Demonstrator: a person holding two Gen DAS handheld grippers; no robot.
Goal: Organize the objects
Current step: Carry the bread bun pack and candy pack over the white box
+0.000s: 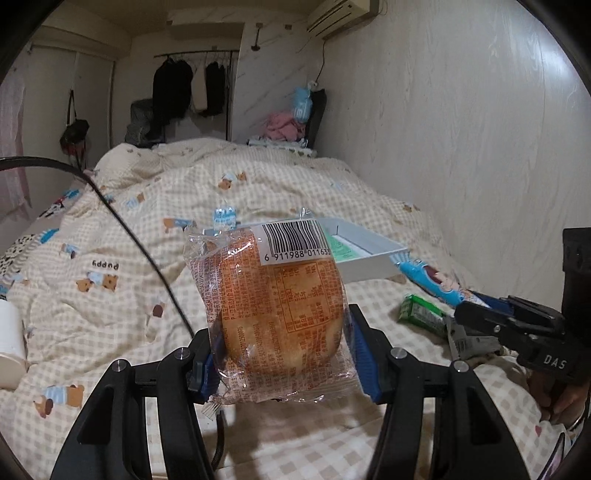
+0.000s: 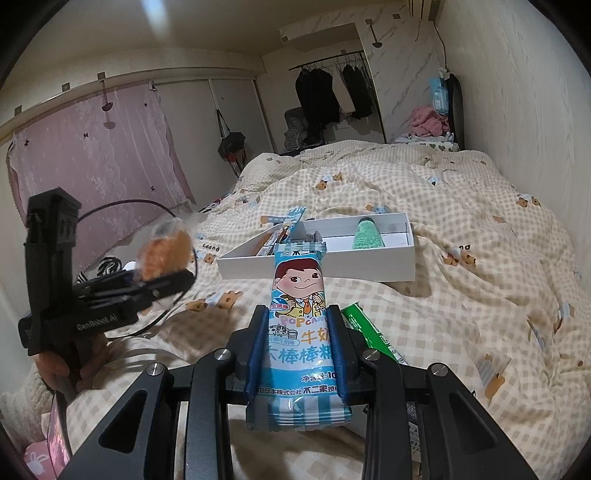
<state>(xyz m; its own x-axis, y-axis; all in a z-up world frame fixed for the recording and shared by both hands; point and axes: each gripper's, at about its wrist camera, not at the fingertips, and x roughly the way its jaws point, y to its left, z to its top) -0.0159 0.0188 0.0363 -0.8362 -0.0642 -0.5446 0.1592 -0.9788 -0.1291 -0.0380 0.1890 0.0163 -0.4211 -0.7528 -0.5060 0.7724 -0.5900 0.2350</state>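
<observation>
Gripping wrapped bun [image 1: 280, 314] w/ left tongs [image 1: 282, 363]; right tongs [image 2: 299, 350] clamp blue candy pack [image 2: 297, 332].

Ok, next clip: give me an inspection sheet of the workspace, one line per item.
Surface: bed with checked bear-print quilt, rumpled.
Job's things: white box on the quilt, holding a green tube and a blue packet; wrapped bread and blue candy pack held above the quilt.
Clutter: green packet on the quilt beside the right hand-held gripper; paper roll at the left edge.
Grippers: left hand-held gripper shut on the wrapped bread; right hand-held gripper shut on the blue candy pack.
Cables: black cable draped across the quilt.
Surroundings: pink curtain, hanging dark clothes, wall air conditioner.
</observation>
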